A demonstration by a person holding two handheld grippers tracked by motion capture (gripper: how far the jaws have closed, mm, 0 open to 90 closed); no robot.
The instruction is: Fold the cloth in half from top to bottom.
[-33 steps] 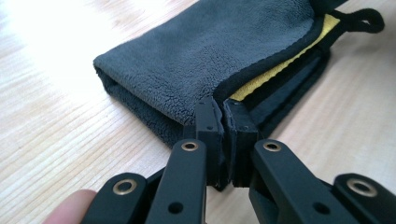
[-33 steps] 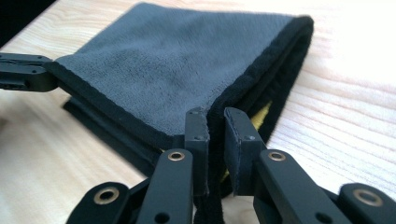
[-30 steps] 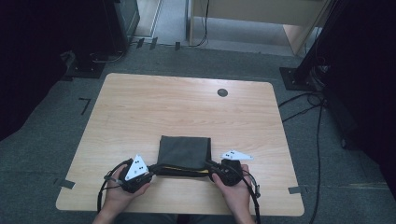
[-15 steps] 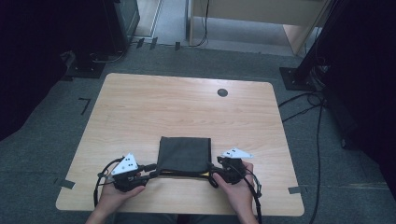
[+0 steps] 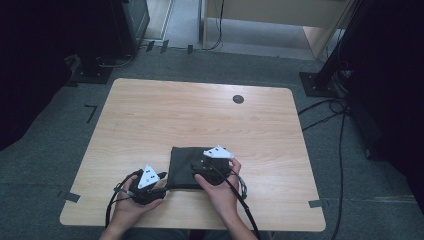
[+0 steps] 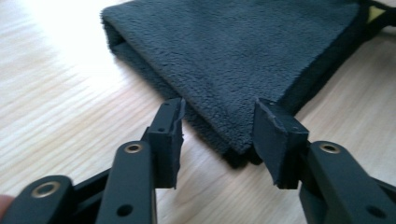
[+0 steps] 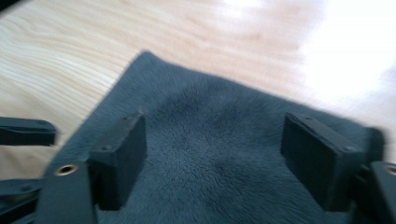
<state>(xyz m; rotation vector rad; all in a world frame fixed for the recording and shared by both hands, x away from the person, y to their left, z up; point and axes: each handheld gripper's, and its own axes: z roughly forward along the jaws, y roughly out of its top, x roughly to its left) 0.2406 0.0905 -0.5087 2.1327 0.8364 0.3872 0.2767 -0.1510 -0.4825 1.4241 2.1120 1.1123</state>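
The folded dark grey towel (image 5: 187, 167) lay on the wooden table (image 5: 200, 120), near the edge on the person's side, a little to the left of the middle. Compared with half a second before, the right gripper (image 5: 202, 167) had moved: then it stood at the right edge of the towel, and now it was over the cloth itself, well toward the middle. In the right gripper view, its two black jaws stood wide apart with only fleece between them, and they held nothing; the picture was blurred, so I judged that the hand was in motion. The left gripper (image 5: 159, 188) had stayed near the towel's near-left corner. In the left gripper view its jaws were also apart, one on each side of the corner (image 6: 236, 147), which pointed in between them, but they had not closed on it. From this view the towel (image 6: 243, 60) looked doubled, with a folded edge along its left side and a black hem on the right, where a small yellow tag (image 6: 376, 15) showed. My judgement is that one fold was already made and both claws had let the cloth go. The right hand seemed to cross over the towel, either to press it flat or to reach for a new grip. The next fold probably needs the left claw to close on this corner first.
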